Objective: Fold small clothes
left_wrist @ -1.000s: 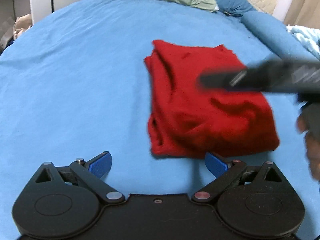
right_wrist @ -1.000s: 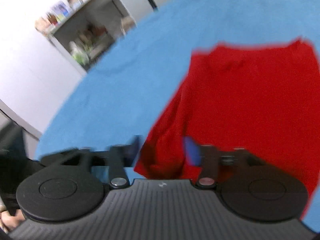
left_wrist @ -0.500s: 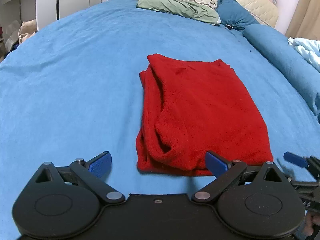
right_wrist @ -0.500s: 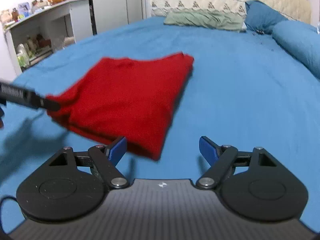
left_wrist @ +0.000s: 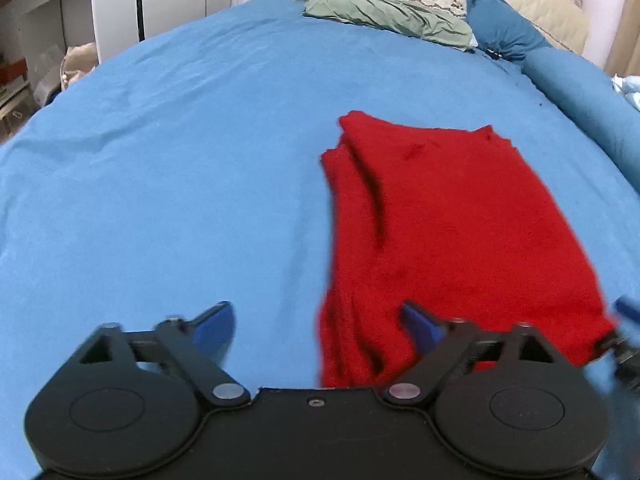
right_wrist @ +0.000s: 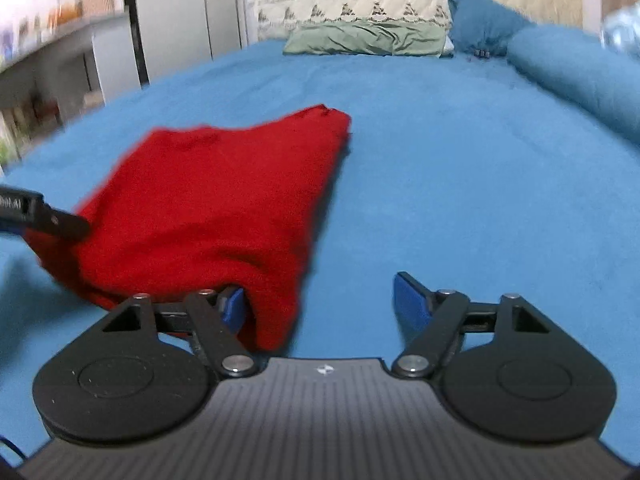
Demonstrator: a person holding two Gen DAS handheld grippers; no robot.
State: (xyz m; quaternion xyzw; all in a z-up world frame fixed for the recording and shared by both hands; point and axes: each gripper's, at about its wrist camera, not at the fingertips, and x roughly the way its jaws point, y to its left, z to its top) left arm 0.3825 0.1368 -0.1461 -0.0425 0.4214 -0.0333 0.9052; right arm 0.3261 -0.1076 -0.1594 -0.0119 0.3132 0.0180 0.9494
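Red garment [left_wrist: 448, 216] folded on the blue bed [left_wrist: 160, 160], towards its right edge. Left gripper [left_wrist: 320, 324] and right gripper [right_wrist: 320, 300] both spread wide, holding nothing. Risk: catching only the top layer, undoing the fold.

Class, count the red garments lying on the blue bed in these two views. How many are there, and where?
1. A single folded red garment lies on the blue bedsheet, just ahead of both open grippers. Anything beneath its folds is hidden.
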